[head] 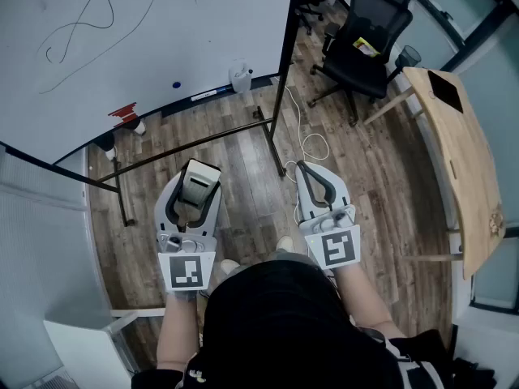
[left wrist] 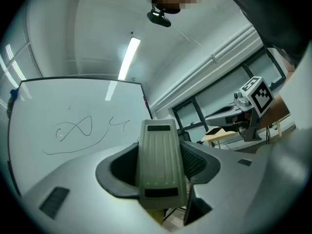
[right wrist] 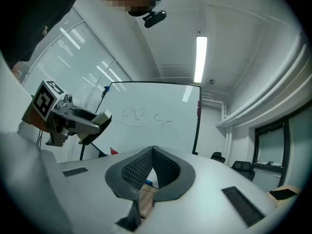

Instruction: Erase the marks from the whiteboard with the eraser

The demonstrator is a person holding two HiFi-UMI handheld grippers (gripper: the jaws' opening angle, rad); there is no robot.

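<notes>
The whiteboard [head: 146,31] stands ahead, with looping black marks [head: 77,31] at its upper left. These marks [left wrist: 73,129] also show in the left gripper view, and small and far off as marks [right wrist: 141,115] in the right gripper view. My left gripper [head: 197,171] is shut on the grey eraser [head: 199,182], held low above the floor, short of the board. The eraser [left wrist: 161,162] fills the space between the jaws in the left gripper view. My right gripper [head: 306,168] is shut with nothing in it, level with the left one.
A black office chair [head: 369,35] stands at the upper right. A wooden table [head: 462,152] runs along the right. The board's black frame [head: 280,87] and floor bars cross ahead of me. A white cable [head: 304,132] lies on the wood floor.
</notes>
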